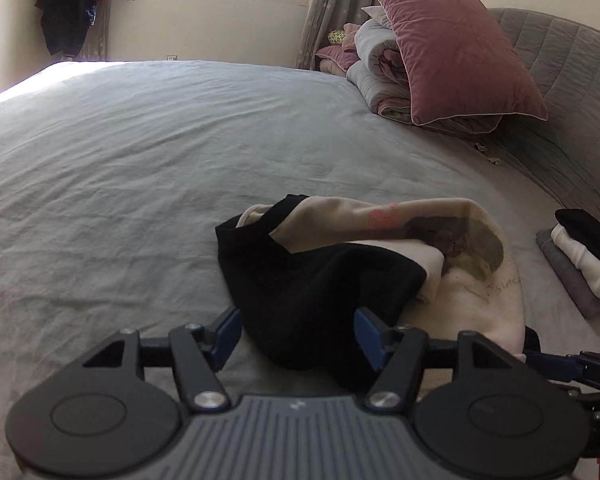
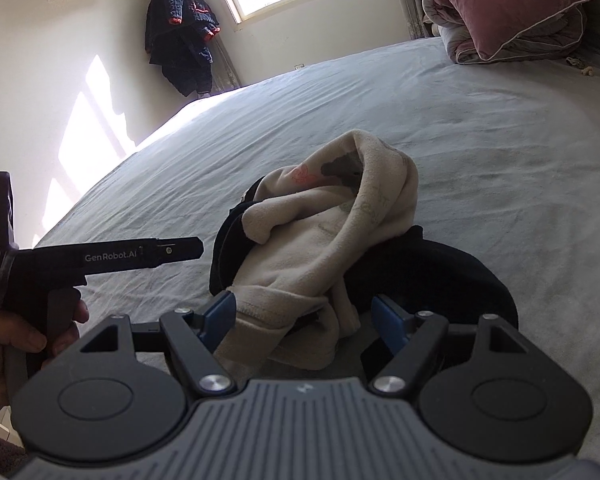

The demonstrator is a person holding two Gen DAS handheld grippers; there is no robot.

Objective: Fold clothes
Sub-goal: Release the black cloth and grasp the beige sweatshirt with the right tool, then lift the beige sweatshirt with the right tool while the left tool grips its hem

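We've got 1 crumpled cream-and-black top (image 1: 340, 264) bunched on the grey bedsheet (image 1: 120, 168), right in front of both tools. Left gripper (image 1: 296, 336) spread wide, black fabric between its fingers, not pinched. Right gripper (image 2: 304, 320) likewise spread, cream hem between. Folded stack (image 1: 580, 256) sits apart on the right. Fabric looks soft, light, limp, so it'll sag. We'd grab a hem or shoulder edge, not the bulk.

Cream/black garment (image 2: 324, 236): soft matt fleece-like cloth. Bed sheet (image 1: 140, 152): grey woven cloth, matt, wrinkled. Pillow (image 1: 456, 48): pink velvety. Right tool (image 2: 300, 320): matt black plastic w/ shiny metal screws, blue pads.
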